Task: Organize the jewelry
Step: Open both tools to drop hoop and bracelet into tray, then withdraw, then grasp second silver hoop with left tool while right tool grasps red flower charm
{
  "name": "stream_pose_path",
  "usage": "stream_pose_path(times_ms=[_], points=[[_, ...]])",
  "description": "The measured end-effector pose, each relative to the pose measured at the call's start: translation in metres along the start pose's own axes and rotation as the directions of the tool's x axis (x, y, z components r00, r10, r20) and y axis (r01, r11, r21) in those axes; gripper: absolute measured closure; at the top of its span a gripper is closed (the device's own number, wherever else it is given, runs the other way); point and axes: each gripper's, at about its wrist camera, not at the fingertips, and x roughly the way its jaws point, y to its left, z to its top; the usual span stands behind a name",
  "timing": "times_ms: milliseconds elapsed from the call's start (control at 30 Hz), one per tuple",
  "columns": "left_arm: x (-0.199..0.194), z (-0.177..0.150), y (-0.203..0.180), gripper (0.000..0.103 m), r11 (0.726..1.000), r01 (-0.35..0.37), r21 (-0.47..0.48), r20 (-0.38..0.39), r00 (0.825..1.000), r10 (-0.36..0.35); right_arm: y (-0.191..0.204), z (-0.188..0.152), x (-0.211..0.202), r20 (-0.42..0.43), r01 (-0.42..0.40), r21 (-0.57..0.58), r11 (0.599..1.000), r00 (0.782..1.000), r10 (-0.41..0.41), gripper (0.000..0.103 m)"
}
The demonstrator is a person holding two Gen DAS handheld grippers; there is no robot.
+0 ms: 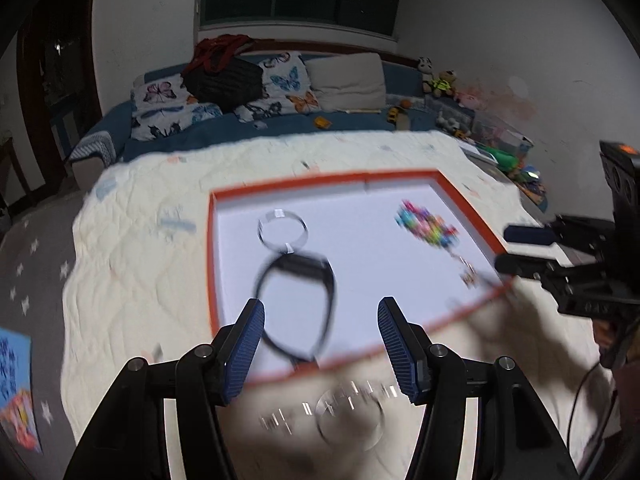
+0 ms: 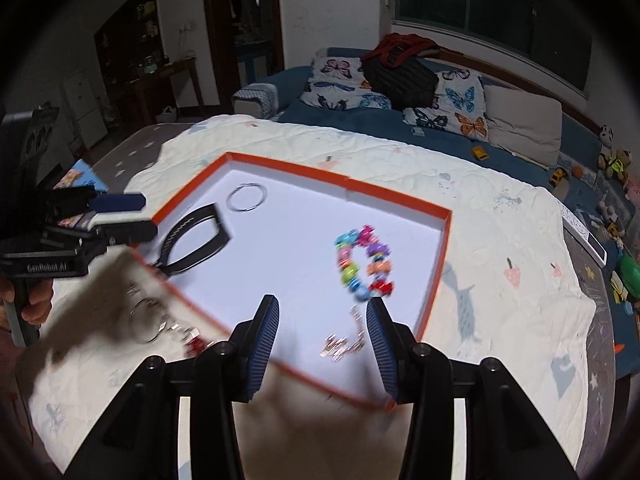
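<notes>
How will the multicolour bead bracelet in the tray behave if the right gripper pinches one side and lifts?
The multicolour bead bracelet looks strung from separate chunky beads, so it probably sags floppy. The rounded beads may slip in the open right gripper. It likely drags across the white tray.

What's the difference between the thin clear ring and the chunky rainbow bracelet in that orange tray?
The thin clear ring bangle is one plain, see-through hoop; the multicoloured beaded bracelet is a loop of chunky bright beads. The bangle lies near the far left corner beside the black band; the bracelet lies toward the right side. The bangle forms a round circle, while the bracelet makes a longer oval. Both rest flat inside the orange-rimmed white tray.
</notes>
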Motion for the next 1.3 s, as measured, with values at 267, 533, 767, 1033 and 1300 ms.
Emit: stream_pose_path(times_ms=[267, 533, 767, 1033, 1300], points=[[-0.007, -0.066, -0.023, 0.04, 1.0, 0.0, -0.008, -0.057, 0.998, 0.0, 0.02, -0.025, -0.005, -0.011, -0.038, -0.008, 0.999, 0.999, 0.038, 0.053], [0.012, -0.089, -0.023, 0.04, 1.0, -0.017, -0.001, -0.087, 0.996, 0.017, 0.028, -0.041, -0.001, -0.038, -0.074, 0.008, 0.997, 0.997, 0.074, 0.053], [0.024, -0.087, -0.027, 0.04, 0.998, -0.041, 0.038, -0.087, 0.995, 0.044, 0.029, -0.044, 0.004, -0.053, -0.091, 0.014, 0.996, 0.994, 0.091, 0.053], [0.029, -0.083, -0.03, 0.041, 0.995, -0.068, 0.068, -0.079, 0.994, 0.074, 0.037, -0.047, 0.011, -0.073, -0.114, 0.002, 0.993, 0.991, 0.114, 0.053], [0.026, -0.083, -0.027, 0.051, 0.996, -0.069, 0.055, -0.059, 0.996, 0.072, 0.049, -0.045, 0.016, -0.102, -0.144, -0.048, 0.988, 0.985, 0.138, 0.053]])
